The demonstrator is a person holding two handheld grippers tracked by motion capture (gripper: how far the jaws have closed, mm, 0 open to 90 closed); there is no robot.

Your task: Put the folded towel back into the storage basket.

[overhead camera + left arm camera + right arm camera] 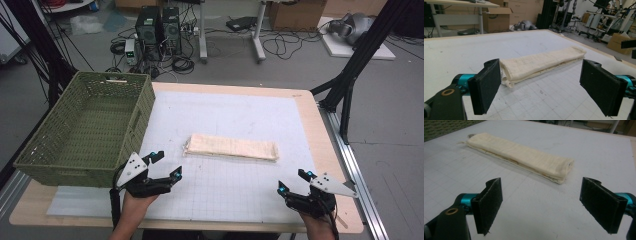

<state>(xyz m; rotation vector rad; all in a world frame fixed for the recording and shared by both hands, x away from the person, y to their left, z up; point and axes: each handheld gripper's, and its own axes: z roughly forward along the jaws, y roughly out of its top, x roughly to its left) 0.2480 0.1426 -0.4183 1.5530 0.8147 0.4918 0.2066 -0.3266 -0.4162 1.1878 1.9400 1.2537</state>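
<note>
Folded towel [231,147] is sitting mid-surface, right of the green basket [60,160], not grabbed yet. My left gripper [167,166] and right gripper [292,181] both have jaws wide apart, near side, so everything's left to do.

Grey floor [390,110] strewn with cables, computer towers [159,27], cardboard boxes [296,14].

A cream folded cloth [231,147] lies flat as a long narrow strip mid-counter [240,112], layered edges showing.
</note>
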